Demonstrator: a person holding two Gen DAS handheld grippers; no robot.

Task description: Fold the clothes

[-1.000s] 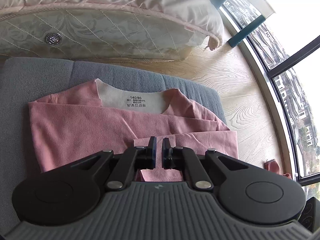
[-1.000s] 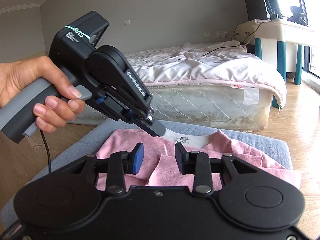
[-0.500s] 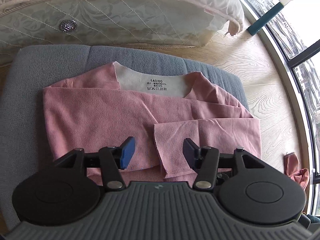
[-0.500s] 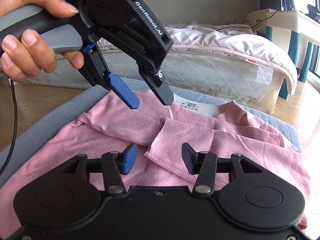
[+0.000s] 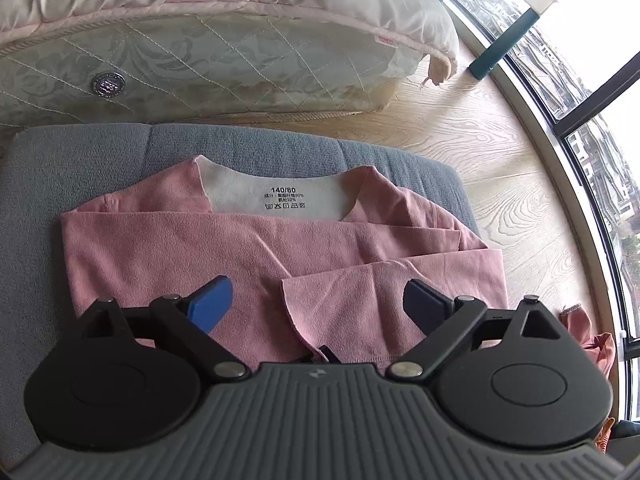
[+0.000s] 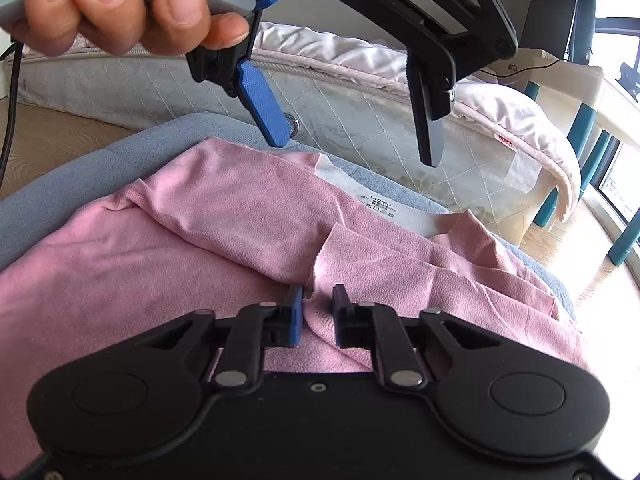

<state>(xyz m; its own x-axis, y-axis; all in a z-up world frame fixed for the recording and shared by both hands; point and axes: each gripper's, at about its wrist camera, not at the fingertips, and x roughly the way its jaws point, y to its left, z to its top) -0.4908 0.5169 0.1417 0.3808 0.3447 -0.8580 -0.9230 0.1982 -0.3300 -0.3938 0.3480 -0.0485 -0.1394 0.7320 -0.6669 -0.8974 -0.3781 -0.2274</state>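
A pink shirt point(image 5: 168, 248) lies on a grey cushion point(image 5: 80, 160), its white inner neck label facing up, both sleeves folded across the body. My left gripper point(image 5: 318, 306) is open and empty, held above the shirt over the folded sleeve's edge. It also shows in the right wrist view point(image 6: 352, 132), raised above the collar. My right gripper point(image 6: 318, 312) is low on the shirt point(image 6: 120, 264), its jaws narrowed around a fold of the sleeve cuff point(image 6: 320, 322), with a small gap still showing.
A bed with a quilted mattress point(image 5: 224, 60) stands just behind the cushion. Wooden floor point(image 5: 500, 168) and a floor-length window point(image 5: 592, 128) lie to the right. Another pinkish garment point(image 5: 592, 344) lies on the floor by the window. A teal-legged table point(image 6: 592, 120) stands at far right.
My left gripper opened, let go of the sleeve and lifted away. My right gripper moved down onto the sleeve cuff and its jaws narrowed around a fold.
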